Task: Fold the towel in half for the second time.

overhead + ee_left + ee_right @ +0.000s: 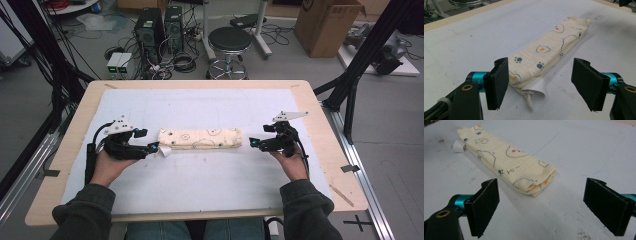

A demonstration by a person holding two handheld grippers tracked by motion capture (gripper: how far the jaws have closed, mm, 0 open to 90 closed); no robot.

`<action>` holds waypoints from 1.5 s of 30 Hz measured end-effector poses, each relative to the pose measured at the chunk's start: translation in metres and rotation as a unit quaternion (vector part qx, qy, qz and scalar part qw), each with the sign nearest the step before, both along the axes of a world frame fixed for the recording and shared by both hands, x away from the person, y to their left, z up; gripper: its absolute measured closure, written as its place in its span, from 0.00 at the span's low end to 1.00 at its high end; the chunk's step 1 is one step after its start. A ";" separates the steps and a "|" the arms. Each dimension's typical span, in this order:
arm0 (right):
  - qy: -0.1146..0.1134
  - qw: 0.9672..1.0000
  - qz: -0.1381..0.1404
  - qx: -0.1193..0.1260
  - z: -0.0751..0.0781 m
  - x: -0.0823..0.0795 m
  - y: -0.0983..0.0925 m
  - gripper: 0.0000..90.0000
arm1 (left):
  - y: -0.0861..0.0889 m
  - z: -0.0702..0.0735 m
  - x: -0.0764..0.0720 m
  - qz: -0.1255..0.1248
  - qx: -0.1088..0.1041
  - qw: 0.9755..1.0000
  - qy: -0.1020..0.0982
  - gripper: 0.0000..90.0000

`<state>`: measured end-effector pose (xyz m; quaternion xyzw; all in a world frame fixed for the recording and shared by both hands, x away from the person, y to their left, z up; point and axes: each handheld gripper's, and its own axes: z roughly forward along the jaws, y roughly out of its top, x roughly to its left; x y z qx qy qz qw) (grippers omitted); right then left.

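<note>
High view, folded cloth (200, 138) mid-table, left gripper (154, 148) at its 9 o'clock, right gripper (253, 143) at 3 o'clock, both gaping, empty.

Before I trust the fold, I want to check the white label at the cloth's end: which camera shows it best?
The left gripper view: the white label curls out from the cloth's near end, large and sharp. The right gripper view shows it small at the far end. The high view gives a tiny white speck.

A round black padded stool (230, 40) is standing beyond the pale wooden worktop (320, 125), two black computer towers (159, 27) are sitting left of it, and a brown cardboard box (327, 25) is resting at the right.
</note>
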<state>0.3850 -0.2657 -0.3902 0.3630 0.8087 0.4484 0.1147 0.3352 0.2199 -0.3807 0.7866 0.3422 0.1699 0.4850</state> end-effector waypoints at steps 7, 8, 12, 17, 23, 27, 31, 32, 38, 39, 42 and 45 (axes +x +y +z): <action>0.000 1.000 -0.001 -0.003 -0.003 -0.007 -0.002 0.14 | 0.002 -0.003 -0.008 -0.001 -0.001 1.000 -0.004 0.34; 0.000 1.000 -0.001 -0.003 -0.004 -0.008 -0.003 0.14 | 0.003 -0.004 -0.010 0.000 -0.001 1.000 -0.003 0.34; -0.002 1.000 -0.001 -0.007 -0.007 -0.013 -0.004 0.14 | 0.004 -0.007 -0.014 0.002 -0.001 1.000 -0.002 0.33; -0.003 1.000 -0.005 -0.007 -0.011 -0.018 -0.007 0.14 | 0.006 -0.011 -0.021 0.004 -0.004 1.000 0.000 0.32; -0.003 1.000 -0.006 -0.007 -0.015 -0.025 -0.011 0.14 | 0.010 -0.017 -0.027 0.006 -0.001 1.000 0.003 0.32; -0.004 1.000 -0.008 -0.013 -0.018 -0.031 -0.013 0.13 | 0.012 -0.020 -0.031 0.009 0.006 1.000 0.006 0.31; -0.004 1.000 -0.009 -0.017 -0.021 -0.036 -0.016 0.13 | 0.014 -0.021 -0.035 0.009 0.001 1.000 0.000 0.30; -0.006 1.000 -0.009 -0.019 -0.022 -0.037 -0.016 0.13 | 0.015 -0.023 -0.037 0.009 0.001 1.000 0.002 0.30; -0.007 1.000 -0.010 -0.019 -0.025 -0.044 -0.019 0.13 | 0.019 -0.027 -0.043 0.017 -0.001 1.000 0.003 0.30; -0.007 1.000 -0.010 -0.019 -0.025 -0.044 -0.019 0.13 | 0.020 -0.027 -0.044 0.017 -0.003 1.000 0.003 0.29; -0.006 1.000 -0.013 -0.016 -0.026 -0.048 -0.020 0.13 | 0.019 -0.029 -0.046 0.017 0.000 1.000 0.004 0.29; -0.006 1.000 -0.012 -0.018 -0.027 -0.050 -0.020 0.13 | 0.018 -0.031 -0.048 0.015 0.004 1.000 0.004 0.29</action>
